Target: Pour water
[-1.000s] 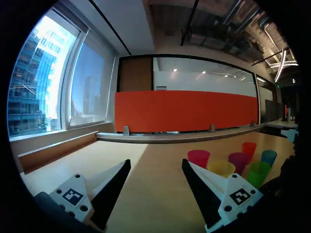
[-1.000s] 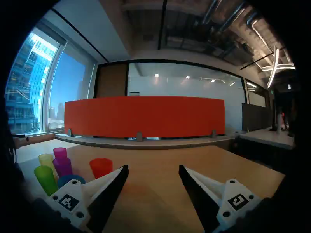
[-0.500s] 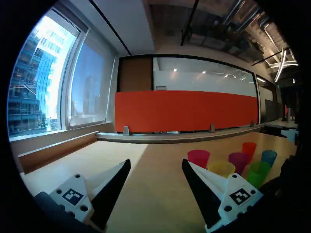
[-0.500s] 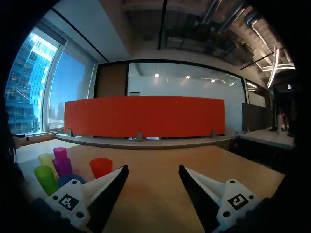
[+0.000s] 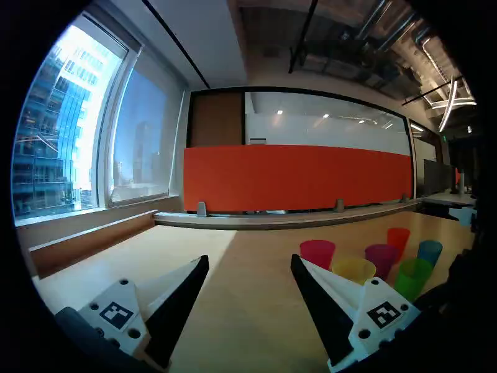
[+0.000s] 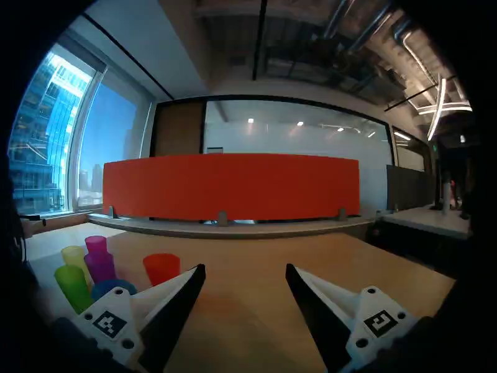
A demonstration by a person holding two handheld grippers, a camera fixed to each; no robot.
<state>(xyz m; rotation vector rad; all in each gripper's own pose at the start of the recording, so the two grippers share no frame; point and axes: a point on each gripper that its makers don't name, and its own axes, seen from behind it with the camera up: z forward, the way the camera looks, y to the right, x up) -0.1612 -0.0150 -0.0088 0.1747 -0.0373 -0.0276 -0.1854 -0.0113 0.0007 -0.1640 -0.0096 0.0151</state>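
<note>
Several coloured plastic cups stand together on the wooden table. In the left gripper view a pink cup [image 5: 317,253], a yellow cup [image 5: 353,270], a purple cup [image 5: 381,259], an orange cup [image 5: 397,241], a blue cup [image 5: 429,252] and a green cup [image 5: 413,278] sit to the right of my left gripper [image 5: 248,268], which is open and empty. In the right gripper view the orange cup [image 6: 161,268], purple cup [image 6: 100,267], green cup [image 6: 72,287], yellow cup [image 6: 72,257] and blue cup [image 6: 113,289] lie left of my open, empty right gripper [image 6: 245,272].
The wooden table [image 5: 248,248] runs back to a long orange divider panel [image 5: 298,177] along its far edge. Large windows [image 5: 62,143] stand on the left. Another desk [image 6: 428,224] sits at the far right.
</note>
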